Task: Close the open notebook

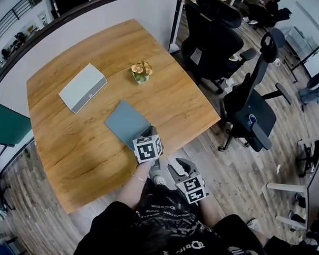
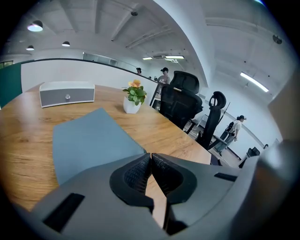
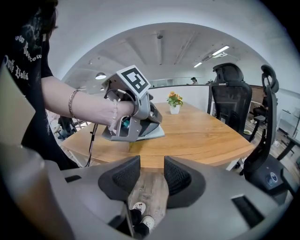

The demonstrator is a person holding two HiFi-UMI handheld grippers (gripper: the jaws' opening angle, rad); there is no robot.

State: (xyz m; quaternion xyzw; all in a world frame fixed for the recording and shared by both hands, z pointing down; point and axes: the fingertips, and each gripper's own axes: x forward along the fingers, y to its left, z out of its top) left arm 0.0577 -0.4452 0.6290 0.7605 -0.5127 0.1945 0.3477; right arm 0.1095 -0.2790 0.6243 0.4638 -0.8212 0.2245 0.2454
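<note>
**A:** Where do we find the notebook?

**B:** We see the notebook (image 1: 126,122) lying flat on the wooden table (image 1: 68,162), toward its near edge. It shows one plain blue-grey cover and no pages, so it looks shut to us.

**A:** And the left gripper?

**B:** The left gripper (image 2: 150,155) points down over the notebook's near corner. Its jaws meet at the tips with nothing clamped between them. Through the narrow slit behind the tips we see only bare wood. We cannot tell whether the tips press on the cover or hang just above it.

**A:** What do we make of the right one?

**B:** The right gripper (image 3: 152,161) is off the table, just beside its near edge and above the plank floor (image 3: 151,190). Its jaws stand partly apart and hold nothing. Through the gap we see the floor and the person's shoes (image 3: 138,206).

**A:** Does its view show us the other hand?

**B:** Yes. We see a forearm (image 3: 89,108) with a bracelet (image 3: 71,104) carrying the left gripper. That gripper's marker cube (image 3: 133,80) is on top, and its body is low over the notebook.

**A:** What else do we see on the table?

**B:** A white speaker (image 1: 83,87) with a grey grille front lies toward the far left, well apart from the notebook. A small potted plant (image 1: 141,73) with orange flowers stands beyond the notebook. Black office chairs (image 1: 214,31) stand on the floor to the table's right.
</note>
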